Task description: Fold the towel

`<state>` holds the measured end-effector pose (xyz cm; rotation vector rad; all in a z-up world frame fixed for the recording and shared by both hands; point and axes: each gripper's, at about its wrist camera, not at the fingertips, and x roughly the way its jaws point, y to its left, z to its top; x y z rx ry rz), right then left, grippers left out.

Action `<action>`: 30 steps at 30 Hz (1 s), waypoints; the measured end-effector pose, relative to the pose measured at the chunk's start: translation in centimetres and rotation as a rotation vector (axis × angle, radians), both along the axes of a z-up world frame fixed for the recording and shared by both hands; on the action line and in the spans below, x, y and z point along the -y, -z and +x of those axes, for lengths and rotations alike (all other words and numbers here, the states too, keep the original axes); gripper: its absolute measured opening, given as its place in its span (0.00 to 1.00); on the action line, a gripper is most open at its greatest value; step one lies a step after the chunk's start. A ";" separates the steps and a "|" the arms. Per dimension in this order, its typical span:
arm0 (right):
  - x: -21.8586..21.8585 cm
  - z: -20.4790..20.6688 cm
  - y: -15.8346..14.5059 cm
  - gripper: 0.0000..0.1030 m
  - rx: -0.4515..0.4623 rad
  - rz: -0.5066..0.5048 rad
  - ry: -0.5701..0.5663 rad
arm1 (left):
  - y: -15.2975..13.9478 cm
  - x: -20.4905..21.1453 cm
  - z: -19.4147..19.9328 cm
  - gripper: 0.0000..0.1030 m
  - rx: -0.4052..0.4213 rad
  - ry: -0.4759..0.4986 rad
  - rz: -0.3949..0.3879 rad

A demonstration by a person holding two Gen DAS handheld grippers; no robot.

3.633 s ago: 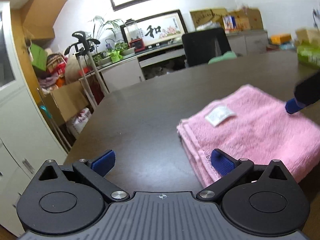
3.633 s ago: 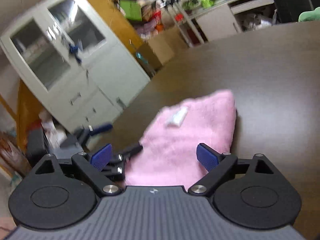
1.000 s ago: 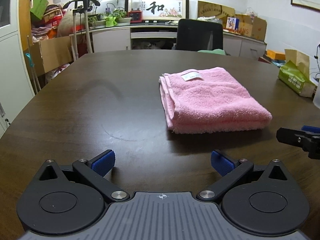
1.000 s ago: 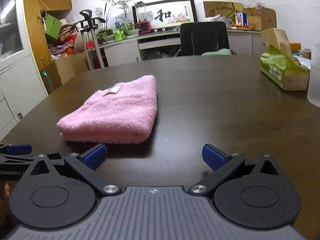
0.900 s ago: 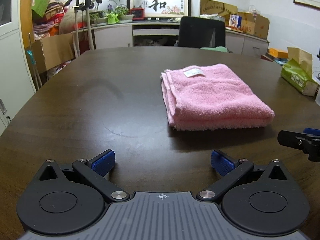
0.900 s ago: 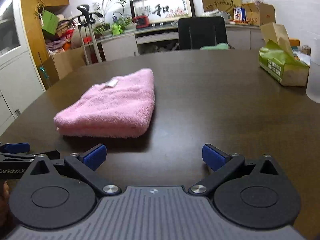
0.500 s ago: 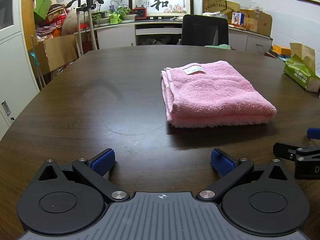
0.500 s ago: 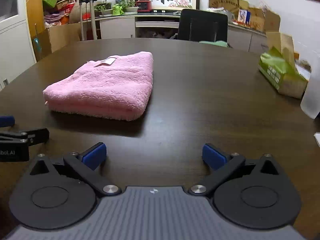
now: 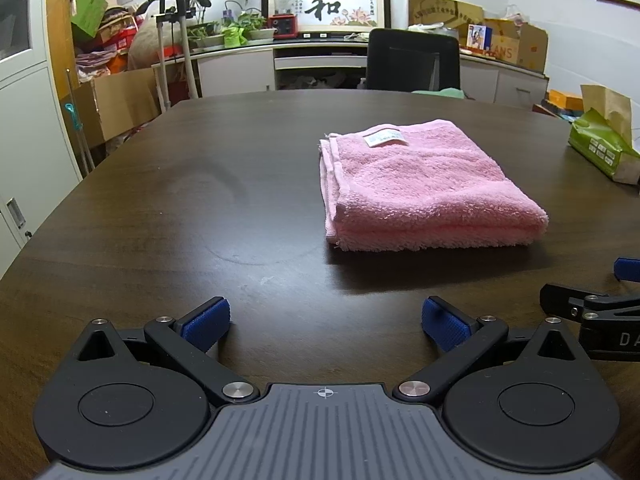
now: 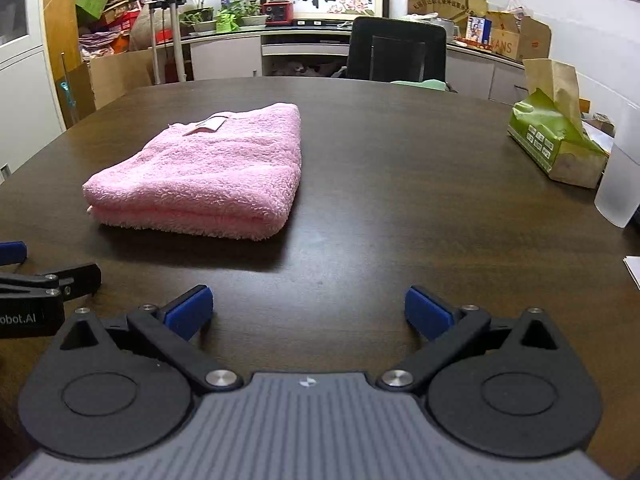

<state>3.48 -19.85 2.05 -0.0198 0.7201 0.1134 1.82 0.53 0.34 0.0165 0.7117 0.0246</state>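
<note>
A pink towel (image 9: 424, 188) lies folded into a thick rectangle on the dark wooden table (image 9: 200, 200), its white label up at the far edge. In the right wrist view the same towel (image 10: 208, 176) sits left of centre. My left gripper (image 9: 326, 322) is open and empty, well short of the towel's near edge. My right gripper (image 10: 308, 310) is open too, nothing between its blue pads, low over the table near the front. Each gripper shows at the edge of the other's view.
A green tissue box (image 10: 556, 148) and a frosted cup (image 10: 620, 176) stand at the table's right side. A black office chair (image 9: 412, 60) is behind the far edge. White cabinets (image 9: 24, 128), cardboard boxes and plants line the back and left walls.
Both grippers have pulled back from the folded towel toward the near table edge and levelled out. The towel has stayed where it was.
</note>
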 end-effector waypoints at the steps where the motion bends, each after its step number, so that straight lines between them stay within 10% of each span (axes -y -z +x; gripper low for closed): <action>1: -0.1 0.0 0.0 1.00 0.000 0.000 0.006 | 0.0 0.1 0.0 1.00 0.000 0.002 0.000; 30: -0.6 -0.4 0.2 1.00 0.000 0.000 0.051 | 0.0 0.9 -0.1 1.00 0.000 0.016 -0.004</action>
